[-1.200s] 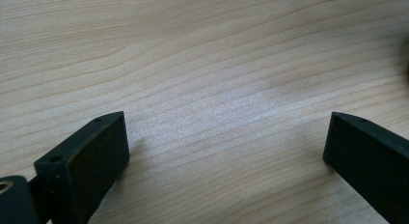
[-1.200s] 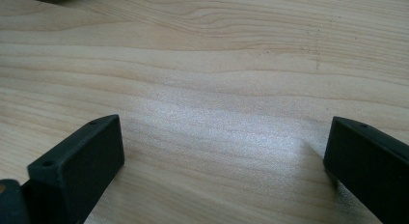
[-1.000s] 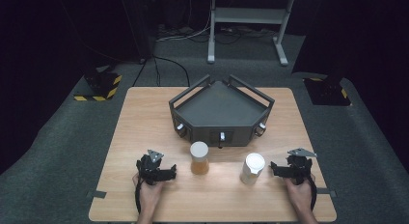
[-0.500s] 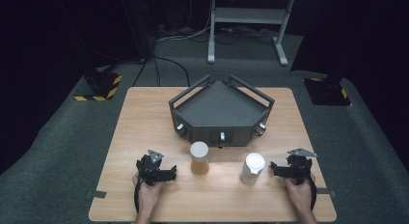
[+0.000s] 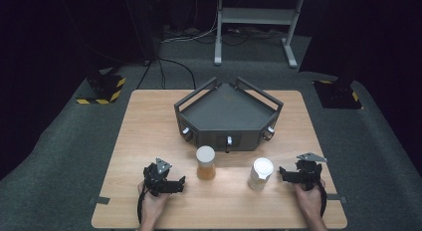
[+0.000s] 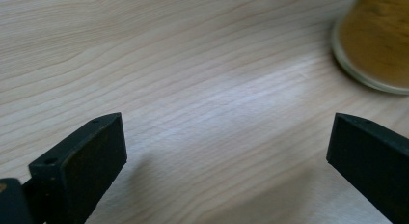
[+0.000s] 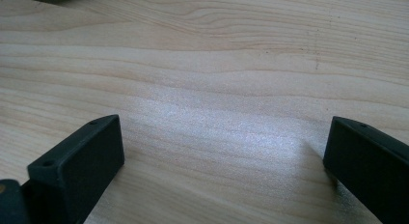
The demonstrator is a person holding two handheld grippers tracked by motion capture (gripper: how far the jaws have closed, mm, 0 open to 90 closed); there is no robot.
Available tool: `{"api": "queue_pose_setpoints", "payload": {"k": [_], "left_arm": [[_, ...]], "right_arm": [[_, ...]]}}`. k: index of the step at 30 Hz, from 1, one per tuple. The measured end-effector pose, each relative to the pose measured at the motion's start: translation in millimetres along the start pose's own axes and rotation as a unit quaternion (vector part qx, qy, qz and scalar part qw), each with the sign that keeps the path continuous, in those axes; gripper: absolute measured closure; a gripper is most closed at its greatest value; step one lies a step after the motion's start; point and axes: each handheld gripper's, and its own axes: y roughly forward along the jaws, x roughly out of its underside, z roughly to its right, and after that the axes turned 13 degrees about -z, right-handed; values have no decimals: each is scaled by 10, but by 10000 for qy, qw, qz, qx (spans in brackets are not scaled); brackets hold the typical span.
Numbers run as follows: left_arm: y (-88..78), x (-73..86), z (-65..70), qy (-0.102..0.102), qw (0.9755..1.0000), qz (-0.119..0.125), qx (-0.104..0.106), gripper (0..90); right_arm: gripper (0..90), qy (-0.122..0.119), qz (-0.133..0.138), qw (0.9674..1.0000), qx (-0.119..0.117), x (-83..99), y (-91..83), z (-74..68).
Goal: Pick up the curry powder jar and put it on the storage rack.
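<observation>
Two jars stand upright near the table's front. The amber jar (image 5: 205,163) with a pale lid is left of centre, and its base (image 6: 376,45) shows at the top right of the left gripper view. The white jar (image 5: 261,173) stands to its right. My left gripper (image 5: 180,183) rests on the table just left of the amber jar, open, with bare wood between its jaws. My right gripper (image 5: 282,173) rests right of the white jar, open and holding nothing. Each gripper view has both jaws spread wide over the wood.
A dark grey angular tray (image 5: 228,109) with raised rails and small knobs on its front stands at the middle of the wooden table (image 5: 149,126). Beyond the table are grey carpet, cables, a metal stand (image 5: 259,17) and two yellow-and-black striped bases (image 5: 102,89).
</observation>
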Motion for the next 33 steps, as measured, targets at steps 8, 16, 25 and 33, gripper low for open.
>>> {"api": "queue_pose_setpoints", "payload": {"k": [8, 16, 25, 33], "left_arm": [[-36, -37, 80, 382, 9986, 109, 347, 5], [8, -98, 168, 584, 9967, 193, 529, 5], [89, -194, 253, 691, 9948, 289, 694, 8], [112, -265, 326, 781, 9939, 416, 655, 21]], "right_arm": [[0, 1, 1, 10000, 0, 0, 0, 0], [0, 1, 0, 10000, 0, 0, 0, 0], [0, 0, 1, 10000, 0, 1, 0, 0], [0, 2, 1, 10000, 0, 0, 0, 0]]}}
